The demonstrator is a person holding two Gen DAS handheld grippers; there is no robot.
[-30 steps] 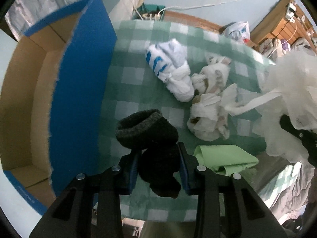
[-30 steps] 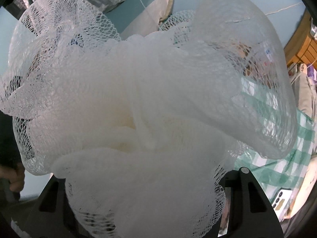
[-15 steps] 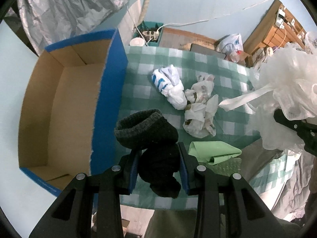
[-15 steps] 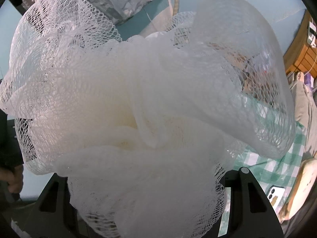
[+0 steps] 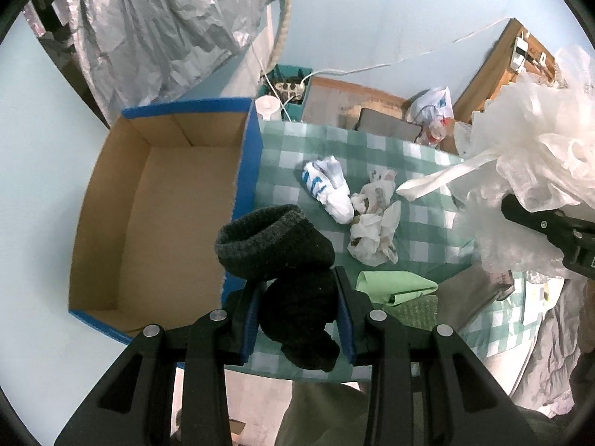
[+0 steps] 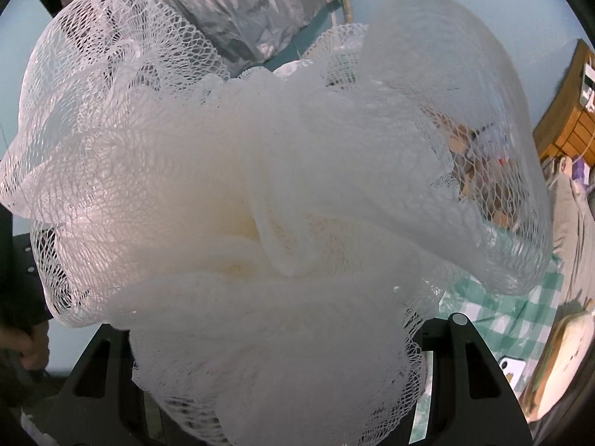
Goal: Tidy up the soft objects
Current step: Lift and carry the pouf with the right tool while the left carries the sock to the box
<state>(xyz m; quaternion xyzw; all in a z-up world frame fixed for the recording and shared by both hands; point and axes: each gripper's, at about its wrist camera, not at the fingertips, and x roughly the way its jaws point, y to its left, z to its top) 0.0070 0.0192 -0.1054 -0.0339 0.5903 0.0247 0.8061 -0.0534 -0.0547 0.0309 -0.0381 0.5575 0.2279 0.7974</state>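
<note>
My left gripper (image 5: pixel 299 316) is shut on a dark grey and black sock (image 5: pixel 282 256), held high above the checked green tablecloth (image 5: pixel 424 223). An open cardboard box (image 5: pixel 156 223) with blue outer walls stands just left of the sock. On the cloth lie a white sock with blue stripes (image 5: pixel 327 186), a crumpled white patterned cloth (image 5: pixel 373 223) and a folded light green cloth (image 5: pixel 394 284). My right gripper (image 6: pixel 279 353) is shut on a big white mesh bath sponge (image 6: pixel 260 204) that fills its view and hides its fingertips. The sponge (image 5: pixel 535 163) also hangs at the right of the left wrist view.
Beyond the table's far edge are a power strip in a teal bin (image 5: pixel 288 83), a plastic bag (image 5: pixel 431 106) and wooden shelving (image 5: pixel 520 59). Silver foil sheeting (image 5: pixel 156 29) hangs at the back left. A phone (image 6: pixel 511 368) lies at the table's right.
My left gripper has risen with the dark sock, so the table and box look smaller and the whole box shows. The sponge in my right gripper has shifted slightly.
</note>
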